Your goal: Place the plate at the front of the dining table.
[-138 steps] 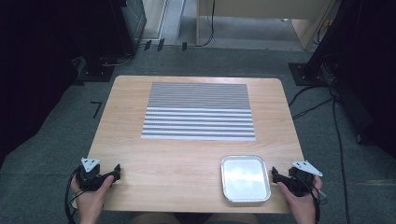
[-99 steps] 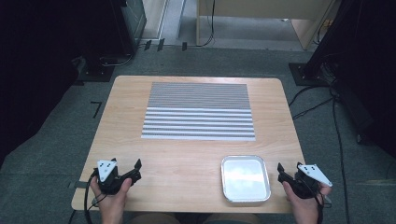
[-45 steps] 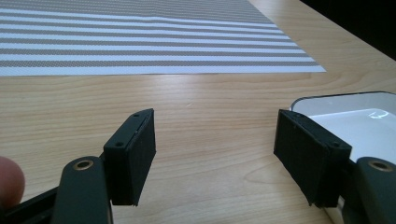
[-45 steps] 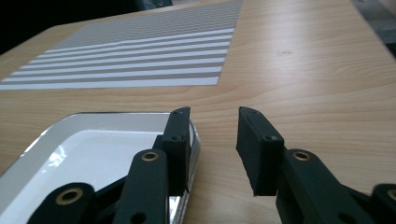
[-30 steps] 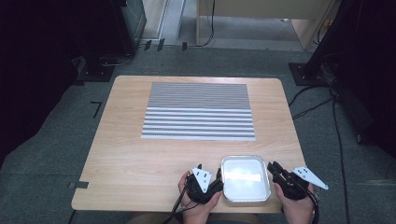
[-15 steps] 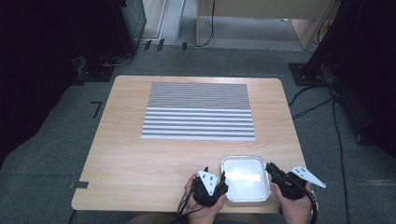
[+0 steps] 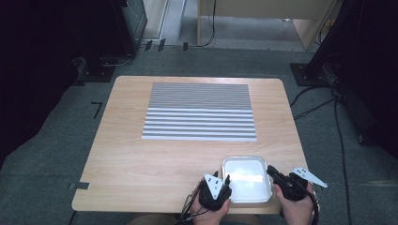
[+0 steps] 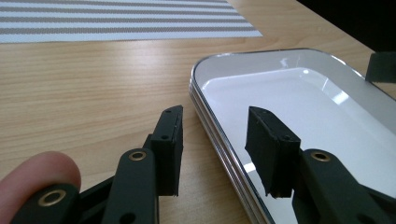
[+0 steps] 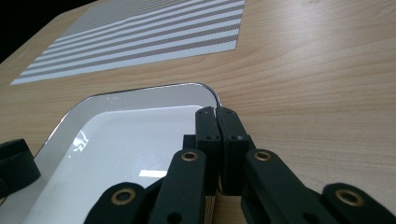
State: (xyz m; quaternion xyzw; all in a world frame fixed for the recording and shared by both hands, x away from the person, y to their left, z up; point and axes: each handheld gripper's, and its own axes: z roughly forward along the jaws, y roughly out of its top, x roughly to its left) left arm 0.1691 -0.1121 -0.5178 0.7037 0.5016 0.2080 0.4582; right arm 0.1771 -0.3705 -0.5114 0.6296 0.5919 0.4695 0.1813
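Grey carpet floor (image 7: 56,154), dark surroundings

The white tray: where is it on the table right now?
In the high view the white tray sits at the table's near right edge, between the left hand-held gripper and right hand-held gripper, just short of the striped mat.

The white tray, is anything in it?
Empty. The tray shows a bare white bottom in the high view and both claw views.

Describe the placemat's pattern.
The placemat has grey and white horizontal stripes, finer at its far half; high view shows it best.
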